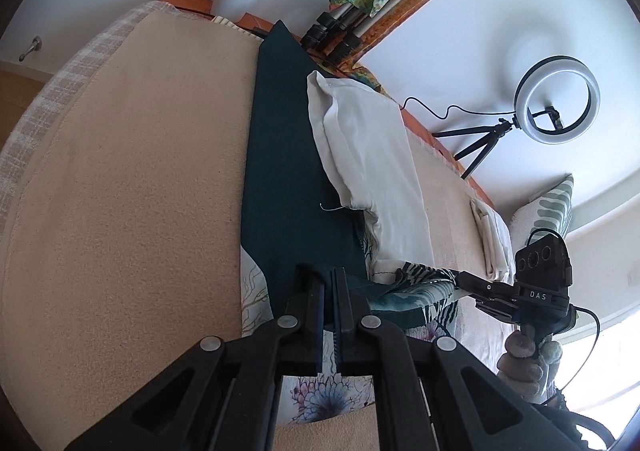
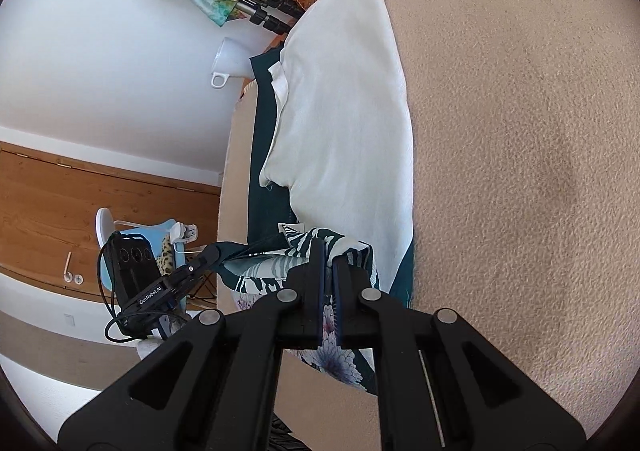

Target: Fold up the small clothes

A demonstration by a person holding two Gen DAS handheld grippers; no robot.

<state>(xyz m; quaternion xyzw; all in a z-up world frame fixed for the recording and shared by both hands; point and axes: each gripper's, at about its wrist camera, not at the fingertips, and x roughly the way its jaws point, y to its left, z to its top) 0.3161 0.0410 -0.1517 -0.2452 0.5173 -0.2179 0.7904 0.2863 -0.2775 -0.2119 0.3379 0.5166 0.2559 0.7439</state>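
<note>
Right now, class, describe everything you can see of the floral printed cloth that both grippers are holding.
The floral printed cloth looks like thin, soft fabric: white and teal ground with dark leaf shapes and pale purple flowers. It is bunched and creased, not flat. The left gripper and the right gripper are each shut on an edge of it, so it stretches between them. It hangs over the dark green cloth and the cream cloth lying on the beige cover.
</note>
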